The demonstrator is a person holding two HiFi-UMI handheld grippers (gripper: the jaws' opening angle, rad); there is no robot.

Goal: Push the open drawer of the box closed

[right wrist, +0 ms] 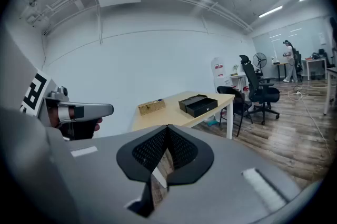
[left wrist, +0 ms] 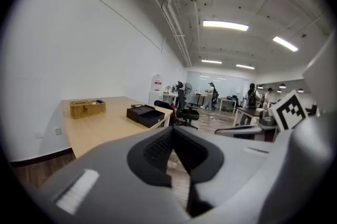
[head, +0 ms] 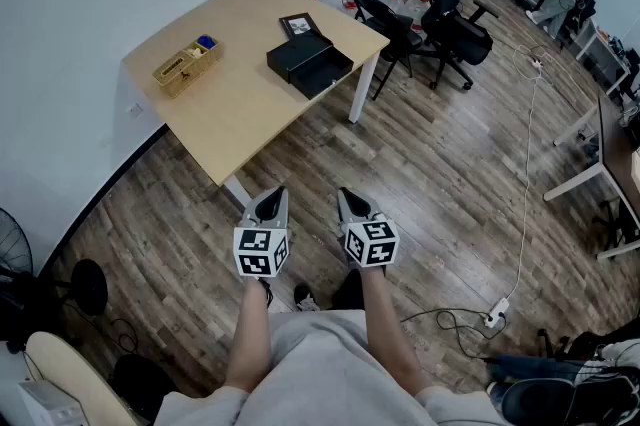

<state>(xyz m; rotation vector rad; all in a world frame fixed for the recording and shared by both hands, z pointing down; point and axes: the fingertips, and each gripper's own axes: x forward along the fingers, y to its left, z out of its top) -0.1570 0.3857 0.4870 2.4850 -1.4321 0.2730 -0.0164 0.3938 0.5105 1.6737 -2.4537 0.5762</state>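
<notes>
I am at the approach step: I stand on the floor well apart from the table [head: 215, 109], and the black box [head: 297, 54] sits near the table's far corner with its drawer [head: 325, 74] pulled out toward the table edge. My left gripper [head: 272, 195] and right gripper [head: 346, 196] hang side by side in front of me, each with its jaw tips together and nothing between them. The next move, as I judge it, calls for walking up to the table, setting one closed gripper flat against the drawer front, and pushing straight into the box.
</notes>
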